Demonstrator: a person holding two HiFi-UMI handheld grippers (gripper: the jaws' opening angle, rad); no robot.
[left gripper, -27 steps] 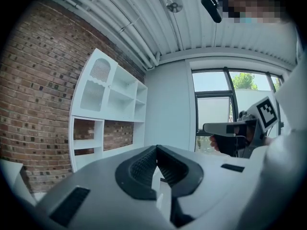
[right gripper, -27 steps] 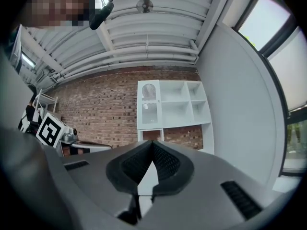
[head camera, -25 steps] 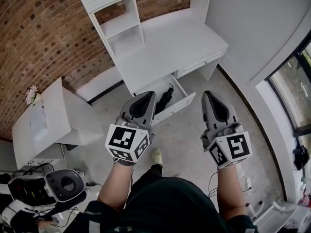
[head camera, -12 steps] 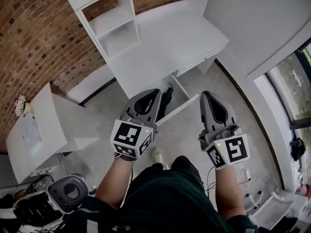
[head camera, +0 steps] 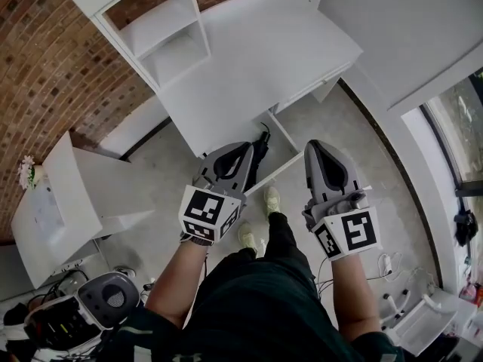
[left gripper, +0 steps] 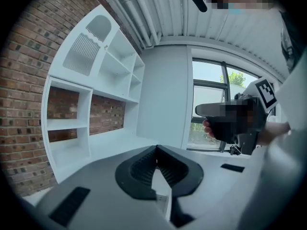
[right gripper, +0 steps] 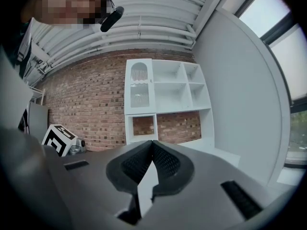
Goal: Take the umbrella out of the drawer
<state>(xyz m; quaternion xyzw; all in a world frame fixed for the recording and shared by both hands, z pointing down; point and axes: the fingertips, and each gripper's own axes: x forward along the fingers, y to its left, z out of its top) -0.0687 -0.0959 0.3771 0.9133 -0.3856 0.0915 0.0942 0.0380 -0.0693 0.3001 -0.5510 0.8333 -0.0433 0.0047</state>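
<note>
Here, left gripper (head camera: 243, 148) and right gripper (head camera: 313, 145) side by side, both clenched tight on nothing; black umbrella (head camera: 261, 148) lying in the open drawer (head camera: 280, 173), partly behind the left gripper.

White desk (head camera: 256, 59) with a bare top, set against a red brick wall (head camera: 53, 74); a white shelf unit (head camera: 162, 36) of open compartments stands on the desk at its left, with an arched slatted panel (right gripper: 139, 83) in its upper part. Low white side table (head camera: 60, 202) to the left on the grey floor (head camera: 362, 142), with a small bunch of pale flowers (head camera: 27, 170) at one end; grey device with a round dark face (head camera: 109, 296) and black cables lie at lower left. Dark-framed window (head camera: 456, 127) along the right with greenery outside; white ribbed ceiling (right gripper: 144, 28) overhead
</note>
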